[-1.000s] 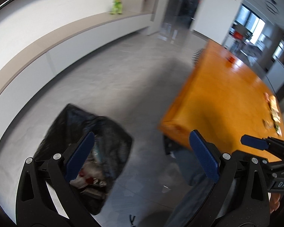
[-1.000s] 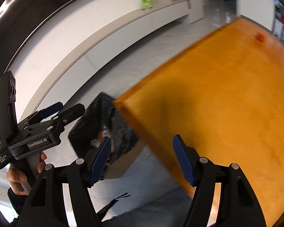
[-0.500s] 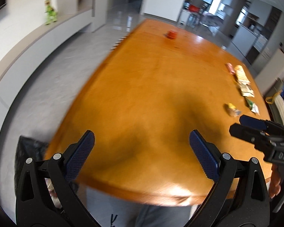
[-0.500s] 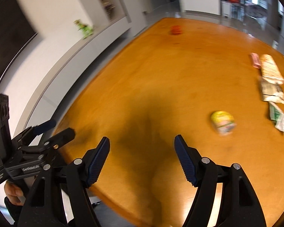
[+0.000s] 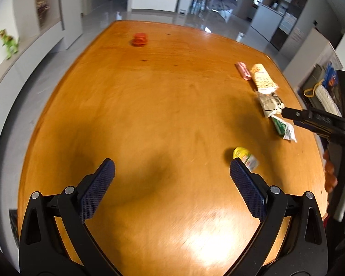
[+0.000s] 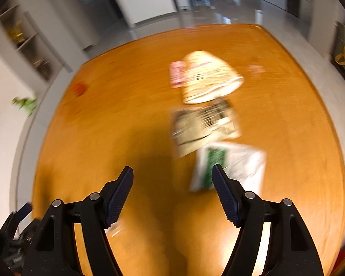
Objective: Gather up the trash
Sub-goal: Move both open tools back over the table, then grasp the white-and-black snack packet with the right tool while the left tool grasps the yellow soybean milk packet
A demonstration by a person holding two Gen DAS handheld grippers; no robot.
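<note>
Both grippers over bench, jaws wide, empty — left gripper, right gripper. Wrappers lie in row along bench's right side, yellow-green packet nearer — all uncollected.

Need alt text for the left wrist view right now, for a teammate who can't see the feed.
The left tongs hang open and empty over an orange wooden table. A yellow wrapper lies just past the right finger tip; a row of snack wrappers runs along the table's right side, where the right tongs reach in. A red stack sits at the far end.
</note>
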